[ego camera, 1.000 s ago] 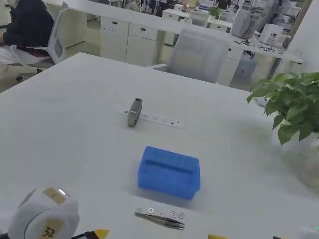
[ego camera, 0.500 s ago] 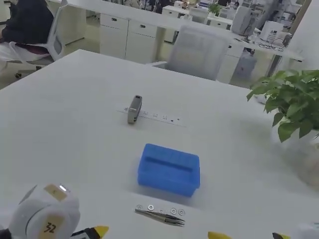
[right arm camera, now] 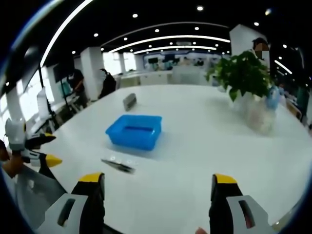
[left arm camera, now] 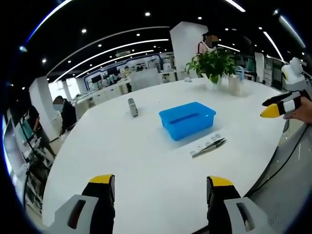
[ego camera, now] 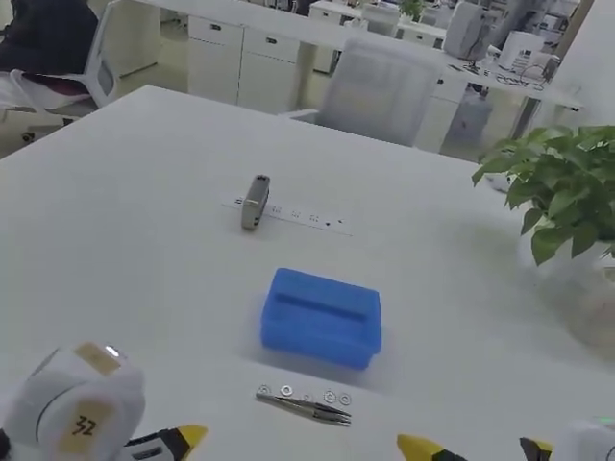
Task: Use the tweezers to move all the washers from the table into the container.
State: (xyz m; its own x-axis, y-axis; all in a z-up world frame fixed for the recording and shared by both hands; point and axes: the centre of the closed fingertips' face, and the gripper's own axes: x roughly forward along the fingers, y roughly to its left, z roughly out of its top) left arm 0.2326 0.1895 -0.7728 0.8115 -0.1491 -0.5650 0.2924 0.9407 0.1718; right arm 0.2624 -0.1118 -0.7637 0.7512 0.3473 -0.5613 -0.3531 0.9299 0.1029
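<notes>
A blue container (ego camera: 321,317) stands on the white table (ego camera: 144,221). Just in front of it lies a short row of small washers (ego camera: 307,395), with metal tweezers (ego camera: 306,406) flat on the table beside them. The same container (left arm camera: 187,118), tweezers (left arm camera: 210,146), container (right arm camera: 135,130) and tweezers (right arm camera: 118,166) show in both gripper views. My left gripper (left arm camera: 158,187) is open near the front left edge, nothing between its yellow-tipped jaws. My right gripper (right arm camera: 157,187) is open at the front right, also holding nothing. Both are well short of the tweezers.
A grey device (ego camera: 255,202) lies on a power strip (ego camera: 298,217) behind the container. A potted plant (ego camera: 567,192) stands at the right. An office chair (ego camera: 380,91) sits at the far edge, and a person (ego camera: 48,48) sits far left.
The head camera has tilted slightly, shifting the scene up and left. The yellow jaw tips at the bottom right have come a little further into the picture. Tweezers and washers lie unmoved.
</notes>
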